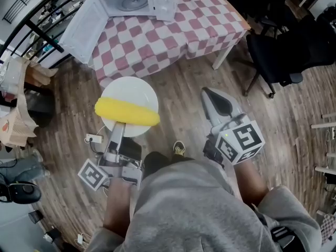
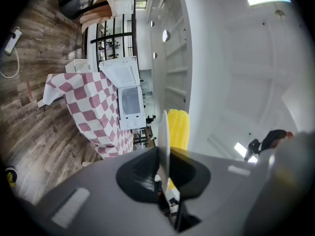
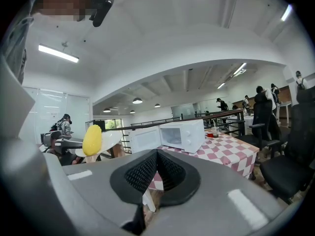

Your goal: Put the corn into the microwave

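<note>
A yellow corn cob [image 1: 127, 112] lies on a white plate [image 1: 129, 91] that hangs over the wooden floor. My left gripper [image 1: 118, 126] is shut on the plate's near rim; in the left gripper view the plate [image 2: 164, 136] stands edge-on between the jaws, with the corn [image 2: 178, 127] beyond it. My right gripper [image 1: 209, 93] is shut and empty, to the right of the plate. The white microwave [image 1: 139, 1] stands on the checkered table [image 1: 173, 38] ahead, its door [image 1: 83, 29] swung open to the left. The right gripper view shows the microwave [image 3: 184, 134] and the corn [image 3: 92, 139].
A black office chair [image 1: 283, 51] stands right of the table. On the floor under the plate lies a white power strip [image 1: 93, 138]. Bags [image 1: 16, 114] and a black railing [image 1: 37, 30] are on the left. People [image 3: 261, 100] stand far off.
</note>
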`<move>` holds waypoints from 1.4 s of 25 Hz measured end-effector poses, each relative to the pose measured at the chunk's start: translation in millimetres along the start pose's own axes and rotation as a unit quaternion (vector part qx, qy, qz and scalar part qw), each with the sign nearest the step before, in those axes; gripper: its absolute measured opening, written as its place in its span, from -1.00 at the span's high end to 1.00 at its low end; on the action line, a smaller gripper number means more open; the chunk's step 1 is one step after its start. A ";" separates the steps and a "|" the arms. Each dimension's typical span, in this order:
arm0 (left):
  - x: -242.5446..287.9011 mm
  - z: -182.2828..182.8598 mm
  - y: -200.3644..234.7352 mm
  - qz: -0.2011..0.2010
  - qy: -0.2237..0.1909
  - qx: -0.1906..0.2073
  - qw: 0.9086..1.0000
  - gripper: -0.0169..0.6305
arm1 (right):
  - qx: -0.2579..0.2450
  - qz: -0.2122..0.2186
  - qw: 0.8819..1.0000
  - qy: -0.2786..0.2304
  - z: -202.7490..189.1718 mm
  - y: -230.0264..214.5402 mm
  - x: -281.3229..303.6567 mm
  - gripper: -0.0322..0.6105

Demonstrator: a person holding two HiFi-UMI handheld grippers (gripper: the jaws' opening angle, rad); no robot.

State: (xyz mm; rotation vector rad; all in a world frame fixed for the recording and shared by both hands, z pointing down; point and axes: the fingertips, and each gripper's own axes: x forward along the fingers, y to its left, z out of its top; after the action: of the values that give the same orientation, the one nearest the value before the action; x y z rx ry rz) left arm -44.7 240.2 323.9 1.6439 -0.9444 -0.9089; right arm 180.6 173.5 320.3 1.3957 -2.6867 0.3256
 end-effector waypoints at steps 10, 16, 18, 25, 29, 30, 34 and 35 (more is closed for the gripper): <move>4.5 -2.9 -1.2 0.004 0.001 0.004 1.000 0.85 | 0.010 -0.001 1.000 -0.001 -0.1 -6.8 1.9 0.90; 5.7 1.5 4.4 0.003 -0.001 -0.001 1.000 0.85 | 0.007 0.001 1.000 0.002 -3.7 -5.1 9.6 0.90; 8.6 5.4 6.9 0.002 0.000 -0.001 1.000 0.85 | 0.005 0.001 1.000 0.004 -3.4 -4.4 14.6 0.90; 32.7 28.8 16.5 -0.001 0.000 -0.006 1.000 0.85 | -0.001 0.000 1.000 0.009 2.5 -11.0 48.3 0.90; 47.5 44.7 26.2 0.001 0.002 -0.011 1.000 0.85 | -0.001 -0.003 1.000 0.013 4.1 -15.7 69.9 0.90; 52.0 49.2 28.5 0.002 0.003 -0.012 1.000 0.85 | -0.001 -0.004 1.000 0.015 4.7 -17.2 76.2 0.90; 75.6 66.2 36.7 0.000 0.008 -0.015 1.000 0.85 | -0.001 -0.007 1.000 0.019 8.6 -25.6 103.2 0.90; 81.4 70.2 39.2 0.000 0.009 -0.016 1.000 0.85 | -0.001 -0.006 1.000 0.020 10.0 -27.1 110.3 0.90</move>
State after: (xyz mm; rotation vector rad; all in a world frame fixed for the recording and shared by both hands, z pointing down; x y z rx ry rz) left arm -80.1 132.1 336.1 1.6231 -0.9128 -0.9025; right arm 139.3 68.2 334.7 1.3898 -2.6444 0.3463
